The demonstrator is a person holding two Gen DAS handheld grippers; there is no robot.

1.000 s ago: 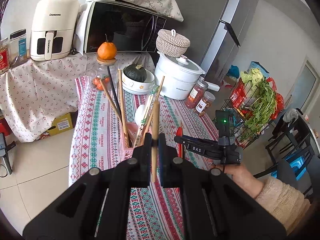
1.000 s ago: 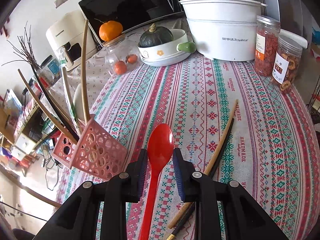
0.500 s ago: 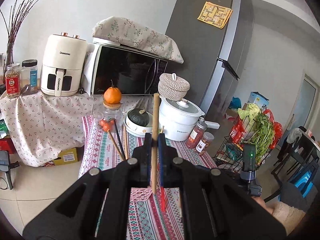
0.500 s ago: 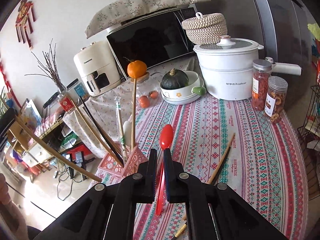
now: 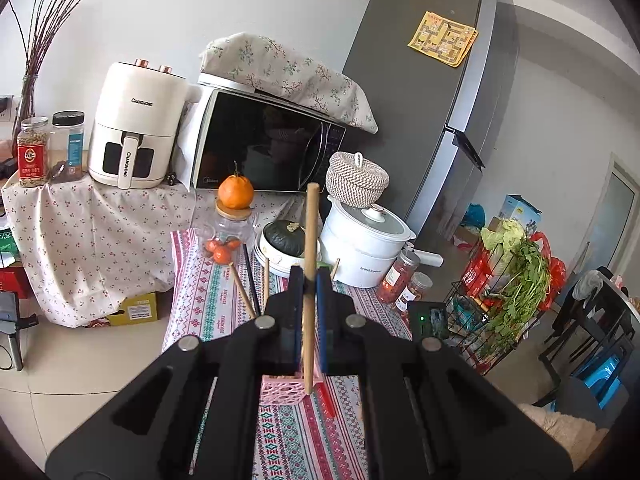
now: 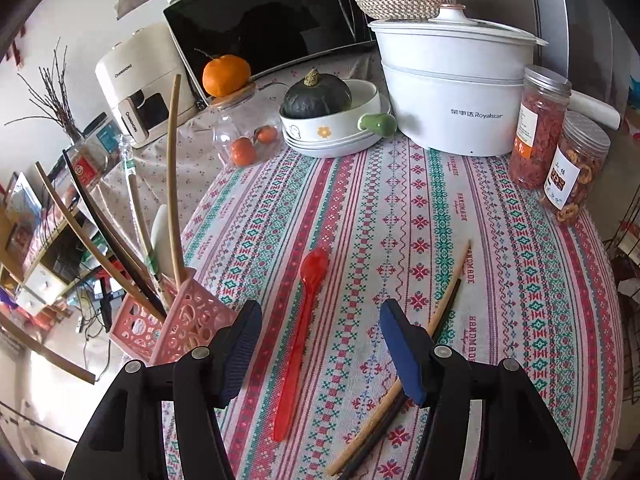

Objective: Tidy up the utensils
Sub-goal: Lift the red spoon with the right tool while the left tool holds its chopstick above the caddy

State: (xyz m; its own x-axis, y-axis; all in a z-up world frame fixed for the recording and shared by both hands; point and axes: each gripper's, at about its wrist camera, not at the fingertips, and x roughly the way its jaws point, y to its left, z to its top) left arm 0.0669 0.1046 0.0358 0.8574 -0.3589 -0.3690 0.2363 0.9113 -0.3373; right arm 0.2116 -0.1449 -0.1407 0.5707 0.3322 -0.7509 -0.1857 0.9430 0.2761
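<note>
A: Left gripper [image 5: 307,280]?
B: Fingers pinching a wooden chopstick [image 5: 310,264], upright; its tip over the pink basket [image 5: 282,390].
A: Right gripper [image 6: 320,336]?
B: Fingers spread, holding nothing; red spoon [image 6: 300,340] flat on the counter [image 6: 520,300] between them; chopstick pair [image 6: 416,344] beside the right finger; pot [image 6: 452,92] farther back.
</note>
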